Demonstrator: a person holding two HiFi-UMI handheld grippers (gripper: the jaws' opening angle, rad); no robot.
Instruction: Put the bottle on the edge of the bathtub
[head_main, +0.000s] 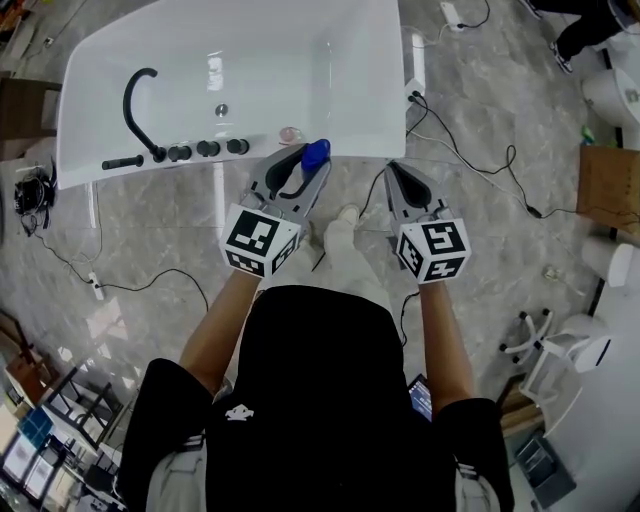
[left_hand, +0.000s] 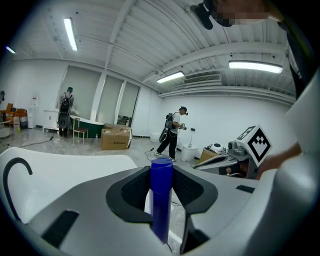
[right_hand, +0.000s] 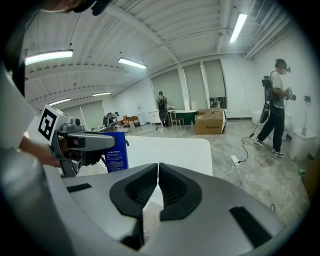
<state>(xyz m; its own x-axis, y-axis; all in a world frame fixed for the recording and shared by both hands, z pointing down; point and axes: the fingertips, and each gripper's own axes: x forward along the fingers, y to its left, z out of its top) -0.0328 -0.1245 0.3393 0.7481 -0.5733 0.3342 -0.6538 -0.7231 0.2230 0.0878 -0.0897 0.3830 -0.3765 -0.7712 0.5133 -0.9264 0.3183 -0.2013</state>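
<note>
A blue bottle (head_main: 314, 156) stands upright between the jaws of my left gripper (head_main: 305, 160), which is shut on it just in front of the near rim of the white bathtub (head_main: 250, 55). In the left gripper view the blue bottle (left_hand: 161, 197) fills the gap between the dark pads. From the right gripper view the same bottle (right_hand: 116, 150) shows its white label beside the left gripper (right_hand: 82, 142). My right gripper (head_main: 397, 172) hangs to the right of the tub's corner, shut with nothing in it, its tips (right_hand: 158, 167) meeting.
A black faucet (head_main: 137, 105) and several black knobs (head_main: 208, 149) sit on the tub's near rim, with a small pinkish object (head_main: 290, 135) beside them. Cables (head_main: 470, 160) trail over the marble floor. Cardboard boxes (left_hand: 116, 137) and people stand farther off.
</note>
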